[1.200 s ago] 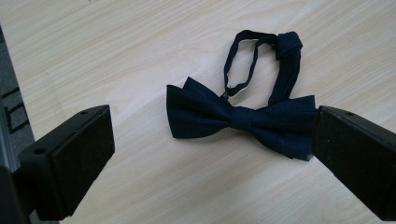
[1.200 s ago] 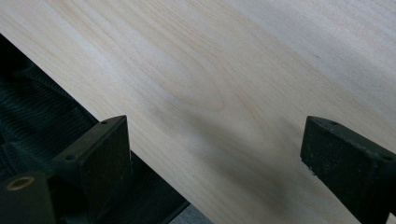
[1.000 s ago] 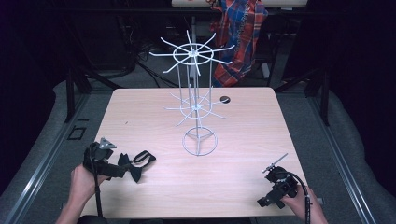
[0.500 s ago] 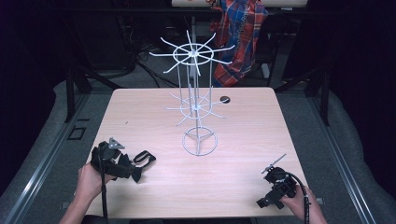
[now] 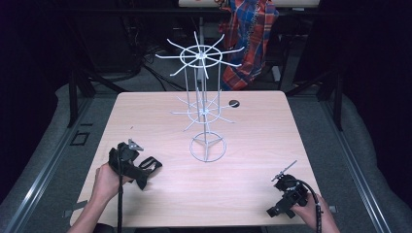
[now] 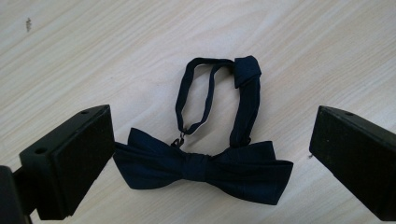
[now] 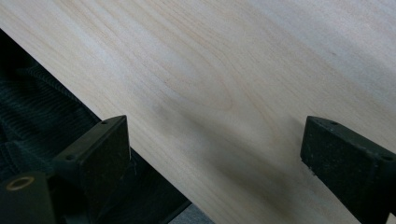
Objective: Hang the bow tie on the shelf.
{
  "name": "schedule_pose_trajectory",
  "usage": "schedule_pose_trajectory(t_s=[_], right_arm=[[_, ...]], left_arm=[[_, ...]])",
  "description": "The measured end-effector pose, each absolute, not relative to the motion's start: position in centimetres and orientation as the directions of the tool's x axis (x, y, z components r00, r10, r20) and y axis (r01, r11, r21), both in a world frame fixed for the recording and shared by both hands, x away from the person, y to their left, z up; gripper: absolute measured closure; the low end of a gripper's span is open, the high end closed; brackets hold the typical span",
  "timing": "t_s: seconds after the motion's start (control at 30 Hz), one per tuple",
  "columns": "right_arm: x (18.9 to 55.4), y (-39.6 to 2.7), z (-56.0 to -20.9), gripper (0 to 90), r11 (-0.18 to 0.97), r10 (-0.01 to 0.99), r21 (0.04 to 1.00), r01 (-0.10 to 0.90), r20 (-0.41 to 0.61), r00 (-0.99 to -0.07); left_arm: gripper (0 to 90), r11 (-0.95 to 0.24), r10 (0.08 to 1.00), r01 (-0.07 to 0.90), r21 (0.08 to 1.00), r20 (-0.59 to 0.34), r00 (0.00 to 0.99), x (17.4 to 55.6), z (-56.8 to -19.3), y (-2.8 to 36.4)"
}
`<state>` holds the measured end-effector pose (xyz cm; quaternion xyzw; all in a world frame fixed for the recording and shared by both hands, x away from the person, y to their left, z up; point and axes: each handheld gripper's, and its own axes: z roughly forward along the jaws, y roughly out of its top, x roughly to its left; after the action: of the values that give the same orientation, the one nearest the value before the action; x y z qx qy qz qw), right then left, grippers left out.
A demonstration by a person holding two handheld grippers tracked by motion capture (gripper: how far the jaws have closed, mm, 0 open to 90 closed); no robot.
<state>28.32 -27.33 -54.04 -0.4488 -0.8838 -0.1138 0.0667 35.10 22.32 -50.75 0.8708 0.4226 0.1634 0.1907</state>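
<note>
We are looking at a dark navy fabric bow tie (image 6: 203, 169) lying flat on the pale wooden table (image 5: 252, 126), its thin neck strap (image 6: 212, 95) looping away from the knot and folding back on itself. In the high view the bow tie (image 5: 151, 163) is sitting near the table's front left part, just ahead of the left gripper (image 5: 141, 174).

In the left gripper view we are seeing the left gripper (image 6: 205, 158) with its two black jaws standing wide apart, one on each side of the bow. The left-hand jaw is just beside the bow's wing tip; whether it is touching we cannot tell. The other jaw is standing apart from the opposite wing. Nothing is being clamped.

In the right gripper view the right gripper (image 7: 215, 158) is also spread wide, gripping nothing, and hanging over bare wood at the table's edge, with dark ribbed fabric (image 7: 32, 116) below. From above, the right gripper (image 5: 276, 211) is resting near the front right corner, well apart from the bow tie.

A white wire display stand with two tiers of radiating hooks (image 5: 204, 109) is rising from the table's middle, and a small dark round object (image 5: 234, 103) is lying beyond it.
</note>
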Motion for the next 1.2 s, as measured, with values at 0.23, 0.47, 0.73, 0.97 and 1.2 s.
schedule_pose_trajectory(t_s=[0.23,0.47,0.73,0.97,1.2], right_arm=[[28.4,-27.3,-54.1,7.9,0.575,0.775,0.133,0.807,0.228,-0.590],[28.2,-27.1,-54.2,8.0,0.570,0.779,0.133,0.811,0.226,-0.585],[28.3,-27.2,-54.1,8.1,0.597,0.763,0.124,0.793,0.218,-0.608],[28.2,-27.0,-54.2,8.1,0.583,0.771,0.131,0.802,0.224,-0.596],[28.2,-26.9,-54.3,8.2,0.574,0.771,0.134,0.807,0.243,-0.589]], left_arm=[[0.2,-0.561,0.803,0.689,0.459,0.102,0.587,35.5,-51.4,22.5],[1.8,-0.545,0.814,0.718,0.432,0.067,0.578,36.3,-52.4,22.8],[13.2,-0.594,0.788,0.720,0.357,0.082,0.610,37.1,-53.7,21.8],[26.4,-0.588,0.791,0.730,0.348,0.060,0.609,37.4,-54.1,21.9],[39.4,-0.577,0.799,0.740,0.345,0.052,0.599,37.7,-54.5,22.3]])
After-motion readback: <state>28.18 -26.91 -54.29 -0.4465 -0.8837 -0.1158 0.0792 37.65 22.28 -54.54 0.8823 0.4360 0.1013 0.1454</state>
